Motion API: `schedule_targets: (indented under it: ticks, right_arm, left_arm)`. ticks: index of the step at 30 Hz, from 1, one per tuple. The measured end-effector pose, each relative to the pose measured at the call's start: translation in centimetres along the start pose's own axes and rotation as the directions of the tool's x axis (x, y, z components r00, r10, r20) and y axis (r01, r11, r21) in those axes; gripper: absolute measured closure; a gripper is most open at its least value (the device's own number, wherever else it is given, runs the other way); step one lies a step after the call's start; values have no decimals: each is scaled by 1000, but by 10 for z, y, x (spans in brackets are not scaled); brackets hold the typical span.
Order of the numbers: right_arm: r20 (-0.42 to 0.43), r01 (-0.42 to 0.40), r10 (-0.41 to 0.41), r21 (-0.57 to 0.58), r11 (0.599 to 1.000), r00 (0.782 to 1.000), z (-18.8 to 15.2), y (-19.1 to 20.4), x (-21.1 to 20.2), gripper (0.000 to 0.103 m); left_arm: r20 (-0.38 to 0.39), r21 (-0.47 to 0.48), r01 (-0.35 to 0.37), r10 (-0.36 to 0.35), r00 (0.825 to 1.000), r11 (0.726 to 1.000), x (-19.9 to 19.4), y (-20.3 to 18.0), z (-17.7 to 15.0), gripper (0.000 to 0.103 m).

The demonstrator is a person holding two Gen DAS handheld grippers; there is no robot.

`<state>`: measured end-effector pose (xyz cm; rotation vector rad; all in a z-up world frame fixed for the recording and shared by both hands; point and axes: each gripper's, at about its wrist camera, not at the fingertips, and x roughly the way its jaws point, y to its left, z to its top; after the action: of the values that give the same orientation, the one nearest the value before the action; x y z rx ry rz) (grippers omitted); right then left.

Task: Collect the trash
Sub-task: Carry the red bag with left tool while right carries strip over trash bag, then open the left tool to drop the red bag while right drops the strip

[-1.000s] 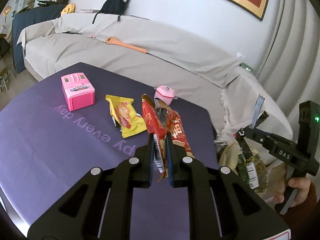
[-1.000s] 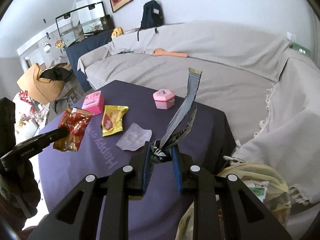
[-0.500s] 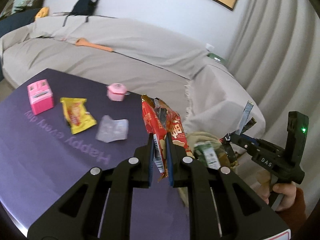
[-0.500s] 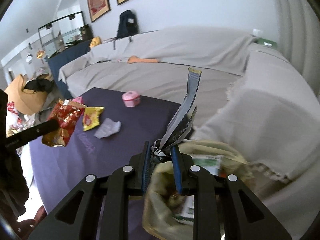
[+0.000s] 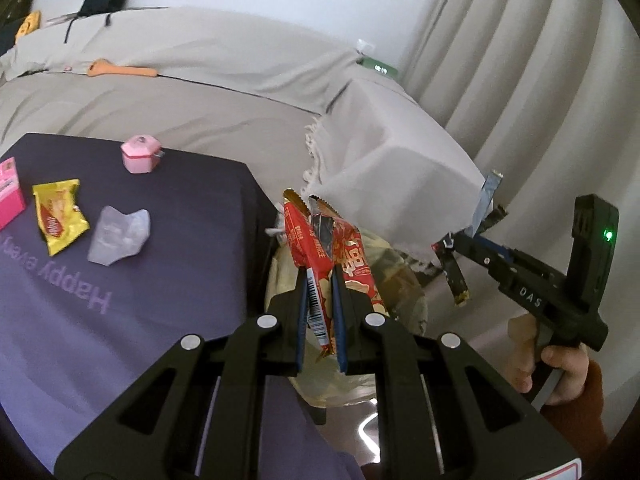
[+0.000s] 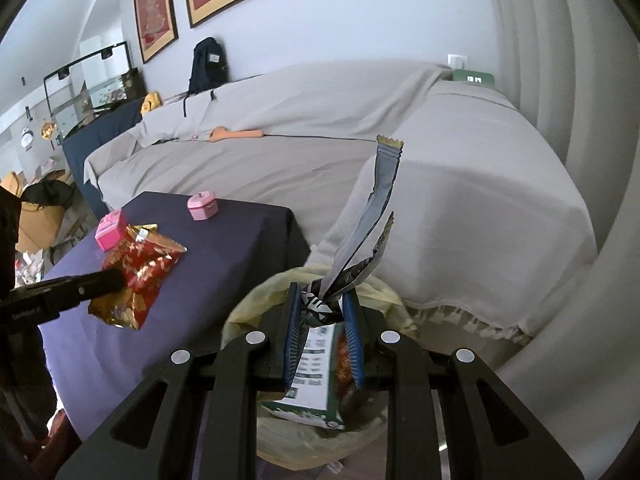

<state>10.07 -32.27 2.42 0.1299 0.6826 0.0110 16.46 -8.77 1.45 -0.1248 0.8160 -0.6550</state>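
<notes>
Left wrist: crumpled red snack wrapper

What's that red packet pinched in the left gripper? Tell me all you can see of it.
The red packet is a crinkled, shiny foil snack wrapper with gold serrated ends, white lettering, a barcode panel and pictures of pale snacks. It looks empty and torn open, showing a dark inner side. It stands roughly upright, clamped near its lower end by the left gripper, touching nothing else. It hangs past the purple table edge, above the trash bag.

Two close wrist views, shared bin below.
</notes>
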Motion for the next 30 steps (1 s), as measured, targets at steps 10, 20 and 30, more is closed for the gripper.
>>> schedule_targets:
  ticks: [10, 20, 30]
  right_arm:
    - [6, 18, -18, -5, 1000, 1000, -12, -13, 4, 82]
    - [-15, 27, -26, 46, 999, 1000, -23, -36, 12, 82]
    - [-39, 10, -7, 70, 997, 999, -29, -38, 25, 82]
  left_arm:
    - [-83, 91, 33, -25, 996, 995, 52, -31, -11, 93]
    - [-151, 154, 43, -20, 988, 987, 107, -48, -22, 93]
    - [-124, 133, 22, -5, 992, 991, 110, -38, -14, 63]
